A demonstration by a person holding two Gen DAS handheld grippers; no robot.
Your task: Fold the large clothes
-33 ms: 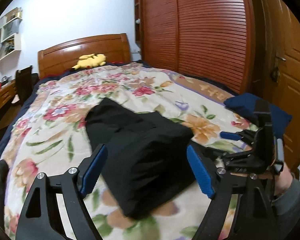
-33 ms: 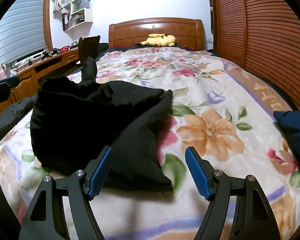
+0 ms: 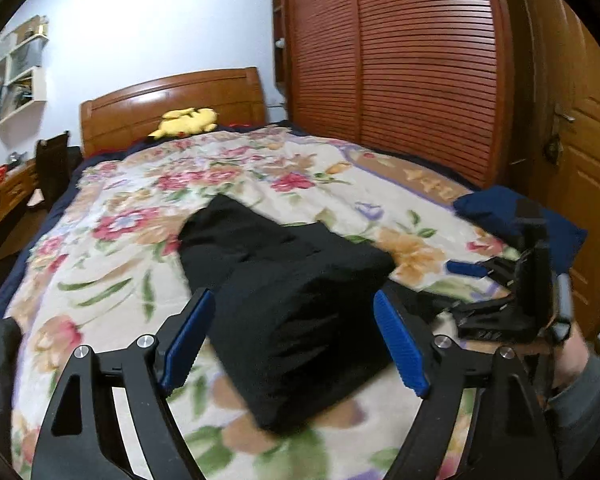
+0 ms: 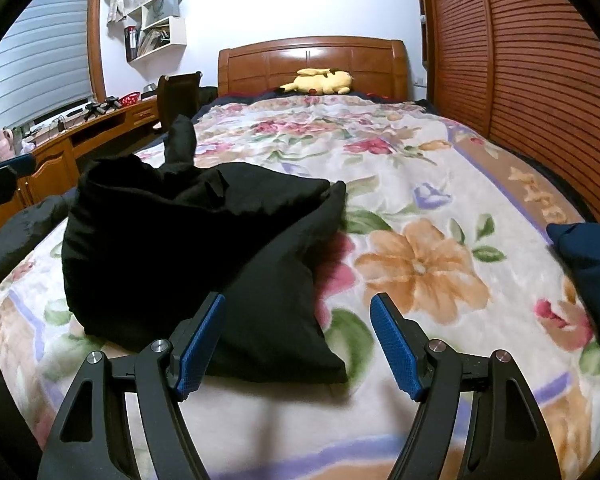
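Note:
A black garment [image 3: 292,308] lies folded in a thick bundle on the floral bedspread [image 3: 140,240]; in the right wrist view the garment [image 4: 188,248] sits left of centre with one corner pointing toward me. My left gripper [image 3: 296,344] is open and empty, hovering just above the bundle's near end. My right gripper [image 4: 296,340] is open and empty, low over the bedspread [image 4: 420,264] by the garment's near right corner. The right gripper also shows in the left wrist view [image 3: 512,296], at the right, held by a hand.
A dark blue garment [image 3: 500,216] lies at the bed's right edge, also in the right wrist view [image 4: 588,256]. A yellow plush toy [image 4: 320,82] rests by the wooden headboard [image 4: 312,60]. A louvred wardrobe [image 3: 400,80] stands right; desk [image 4: 60,144] and chair left. Dark cloth [image 4: 12,240] hangs off the left edge.

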